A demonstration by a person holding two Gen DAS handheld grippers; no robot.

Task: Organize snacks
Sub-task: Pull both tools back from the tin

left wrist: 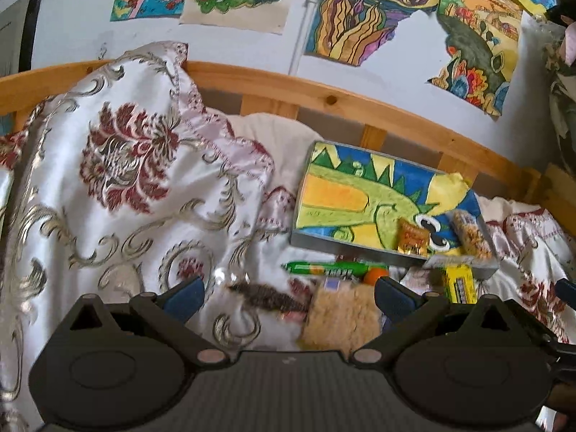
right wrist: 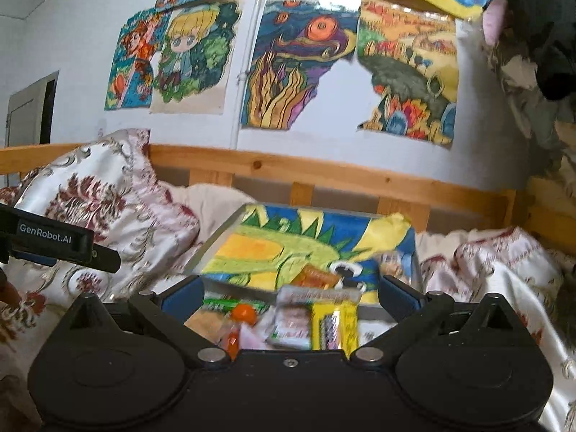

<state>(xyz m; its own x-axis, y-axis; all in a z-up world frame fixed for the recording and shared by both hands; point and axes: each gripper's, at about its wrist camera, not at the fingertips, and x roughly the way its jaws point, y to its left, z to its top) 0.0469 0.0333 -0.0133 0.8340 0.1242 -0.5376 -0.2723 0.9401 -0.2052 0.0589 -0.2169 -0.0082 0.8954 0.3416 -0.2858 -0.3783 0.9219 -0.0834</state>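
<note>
Lying between the wide-open, empty right gripper (right wrist: 289, 297) fingers, the yellow snack packet (right wrist: 333, 324).

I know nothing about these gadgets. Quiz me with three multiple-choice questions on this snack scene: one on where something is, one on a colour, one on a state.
1. Where does the tray with the dragon drawing sit?
A. on the bed
B. on the floor
C. on a shelf

2. What colour is the long snack stick before the tray?
A. green
B. purple
C. black

3. How do the left gripper and right gripper stand?
A. both open, empty
B. both shut on snacks
C. one shut

Answers:
1 A, bedding lies around it.
2 A, its wrapper is green.
3 A, the fingers are spread wide and hold nothing.
</note>
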